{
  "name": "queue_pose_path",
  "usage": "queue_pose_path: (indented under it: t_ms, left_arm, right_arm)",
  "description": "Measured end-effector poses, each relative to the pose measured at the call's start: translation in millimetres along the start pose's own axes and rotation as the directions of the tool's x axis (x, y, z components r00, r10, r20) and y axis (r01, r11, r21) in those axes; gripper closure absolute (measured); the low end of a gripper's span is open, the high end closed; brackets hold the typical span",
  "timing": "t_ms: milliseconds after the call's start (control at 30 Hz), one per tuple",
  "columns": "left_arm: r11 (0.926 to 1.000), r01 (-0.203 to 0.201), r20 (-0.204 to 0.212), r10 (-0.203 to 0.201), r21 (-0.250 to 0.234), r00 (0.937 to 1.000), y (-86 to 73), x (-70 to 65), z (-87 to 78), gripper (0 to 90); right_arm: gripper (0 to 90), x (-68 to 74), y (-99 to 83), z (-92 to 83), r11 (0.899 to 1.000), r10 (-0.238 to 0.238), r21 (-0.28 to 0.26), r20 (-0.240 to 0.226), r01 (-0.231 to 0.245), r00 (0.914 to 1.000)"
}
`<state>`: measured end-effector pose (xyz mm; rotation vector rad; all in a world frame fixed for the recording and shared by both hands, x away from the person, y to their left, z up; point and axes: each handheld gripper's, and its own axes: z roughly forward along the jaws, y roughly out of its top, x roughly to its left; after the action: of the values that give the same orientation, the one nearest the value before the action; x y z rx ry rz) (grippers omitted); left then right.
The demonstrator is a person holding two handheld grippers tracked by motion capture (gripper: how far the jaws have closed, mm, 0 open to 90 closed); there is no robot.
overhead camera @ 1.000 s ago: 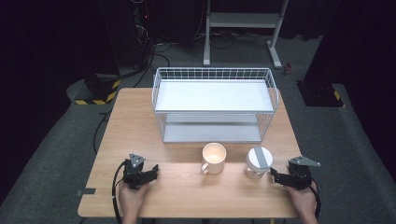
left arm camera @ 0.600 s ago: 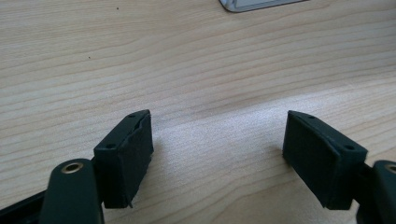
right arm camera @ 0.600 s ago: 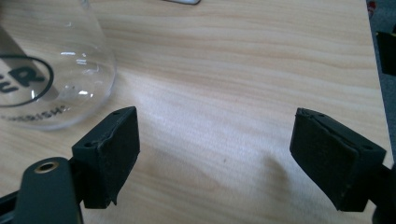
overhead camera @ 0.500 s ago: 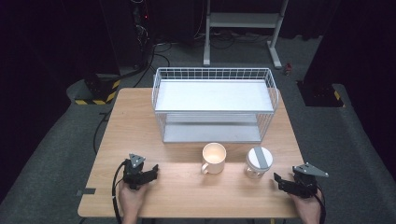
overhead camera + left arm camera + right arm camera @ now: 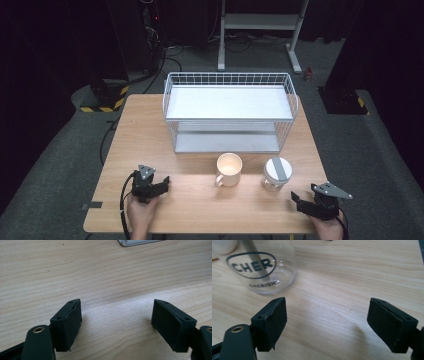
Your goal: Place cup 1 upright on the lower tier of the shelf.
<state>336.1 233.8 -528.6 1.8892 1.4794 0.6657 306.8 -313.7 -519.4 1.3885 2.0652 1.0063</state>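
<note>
On the near edge of the wooden surface [image 5: 150, 135], both the left tongs [image 5: 164, 182] and right tongs [image 5: 296, 201] lie released and empty, the glass jar [image 5: 276, 173] just beyond the right pair, beside the mug [image 5: 229, 169] and before the wire rack [image 5: 230, 112].

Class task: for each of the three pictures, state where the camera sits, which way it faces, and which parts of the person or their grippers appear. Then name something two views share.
High view: above the person's side, facing forward and down on the table, wire rack, mug and jar; both hands hold the left gripper and right gripper.
Left gripper view: rides the left gripper, facing bare wood; jaws open.
Right gripper view: rides the right gripper, open, facing the jar.
Shared: the jar, in the high and right gripper views.
</note>
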Motion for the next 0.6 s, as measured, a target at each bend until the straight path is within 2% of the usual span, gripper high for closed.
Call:
queue_pose_path:
  t_ms: [167,333,533,600]
  left_arm:
    - [1.0000,0.000,0.000,0.000,0.000,1.0000,0.0,0.0,0.0,24.5]
    - [1.0000,0.000,0.000,0.000,0.000,1.0000,0.0,0.0,0.0,24.5]
    - [1.0000,0.000,0.000,0.000,0.000,1.0000,0.0,0.0,0.0,24.5]
    - [1.0000,0.000,0.000,0.000,0.000,1.0000,0.0,0.0,0.0,24.5]
  right_arm:
    - [15.5,8.1,-2.3,-1.7,1.000,-0.016,-0.004,-0.002,0.016,0.9999]
    - [14.0,20.1,-3.3,-4.2,0.999,-0.042,-0.021,-0.027,0.042,0.9987]
    - [13.2,31.2,-1.7,-4.3,0.999,-0.041,-0.036,-0.051,0.039,0.9979]
    - [13.2,32.7,0.5,-3.4,0.998,-0.053,-0.046,-0.064,0.050,0.9965]
